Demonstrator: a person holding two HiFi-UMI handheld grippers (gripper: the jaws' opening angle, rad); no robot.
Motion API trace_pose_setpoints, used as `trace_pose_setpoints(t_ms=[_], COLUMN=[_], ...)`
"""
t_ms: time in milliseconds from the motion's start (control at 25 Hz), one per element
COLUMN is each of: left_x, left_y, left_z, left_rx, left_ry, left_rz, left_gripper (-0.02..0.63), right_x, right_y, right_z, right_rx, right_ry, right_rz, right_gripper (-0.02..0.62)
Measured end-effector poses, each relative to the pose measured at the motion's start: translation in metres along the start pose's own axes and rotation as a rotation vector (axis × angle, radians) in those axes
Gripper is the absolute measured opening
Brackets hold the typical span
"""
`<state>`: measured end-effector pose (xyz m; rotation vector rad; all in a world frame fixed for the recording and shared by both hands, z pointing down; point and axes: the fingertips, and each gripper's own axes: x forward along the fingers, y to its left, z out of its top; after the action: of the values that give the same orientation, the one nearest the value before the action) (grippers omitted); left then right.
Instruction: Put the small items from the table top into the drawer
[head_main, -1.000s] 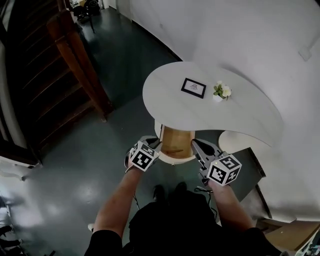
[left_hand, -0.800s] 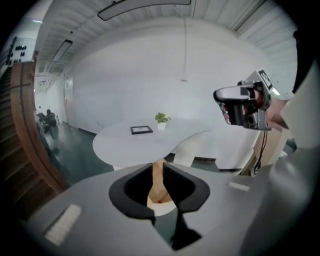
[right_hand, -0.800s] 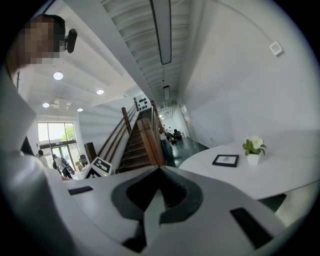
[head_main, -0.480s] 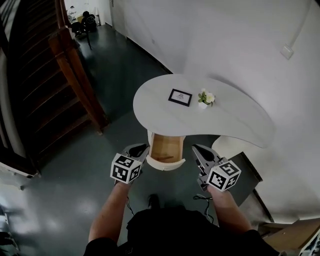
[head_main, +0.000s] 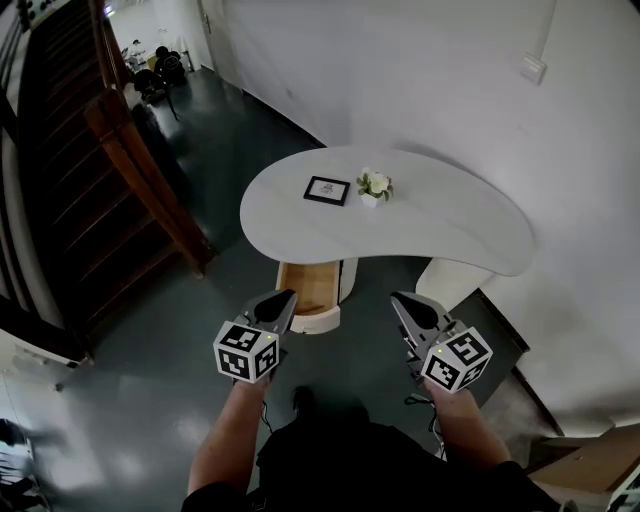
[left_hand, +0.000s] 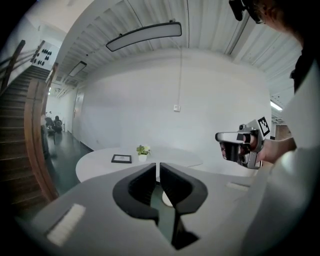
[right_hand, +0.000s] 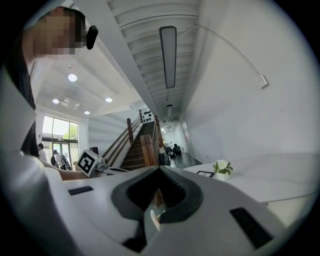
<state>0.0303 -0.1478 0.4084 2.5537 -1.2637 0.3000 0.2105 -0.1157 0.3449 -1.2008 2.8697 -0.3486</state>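
Observation:
A white curved table (head_main: 440, 225) carries a small black picture frame (head_main: 327, 190) and a little white pot of flowers (head_main: 374, 185). Under its near edge a wooden drawer (head_main: 308, 290) stands pulled out, and its inside looks bare. My left gripper (head_main: 285, 297) hangs shut just left of the drawer front, holding nothing. My right gripper (head_main: 398, 299) is shut and bare too, to the drawer's right. The left gripper view looks past its shut jaws to the frame (left_hand: 121, 158) and the flowers (left_hand: 143, 151). The right gripper view shows the flowers (right_hand: 222, 168) far off.
A dark wooden staircase (head_main: 130, 160) rises at the left above the dark green floor (head_main: 130, 380). A white wall (head_main: 450, 90) curves behind the table. A white pedestal (head_main: 447, 280) holds the table up at the right. A brown box (head_main: 590, 470) sits at the lower right.
Both grippers have drawn back from the drawer front toward the person, the left one down and to the left. The table and drawer now sit farther off and more to the left in the head view.

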Motion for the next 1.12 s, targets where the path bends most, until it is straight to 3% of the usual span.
trace_pose_setpoints(t_ms=[200, 440, 680, 1120], left_x=[-0.011, -0.026, -0.040, -0.049], left_y=[-0.023, -0.025, -0.008, 0.011], left_z=[0.017, 0.041, 0.058, 0.050], left_rx=[-0.026, -0.003, 0.014, -0.014], left_ry=[-0.073, -0.128, -0.149, -0.145], left_rz=[0.063, 0.101, 0.140, 0.159], left_gripper=[0.026, 0.020, 0.017, 0.017], right_x=[-0.030, -0.041, -0.032, -0.007], right_y=[-0.011, -0.012, -0.010, 0.004], right_z=[0.008, 0.019, 0.035, 0.032], right_rx=[0.003, 0.020, -0.010, -0.027], right_ry=[-0.041, -0.087, -0.108, -0.092], right_rz=[0.002, -0.004, -0.019, 0.004], right_gripper=[0.009, 0.009, 0.009, 0.009])
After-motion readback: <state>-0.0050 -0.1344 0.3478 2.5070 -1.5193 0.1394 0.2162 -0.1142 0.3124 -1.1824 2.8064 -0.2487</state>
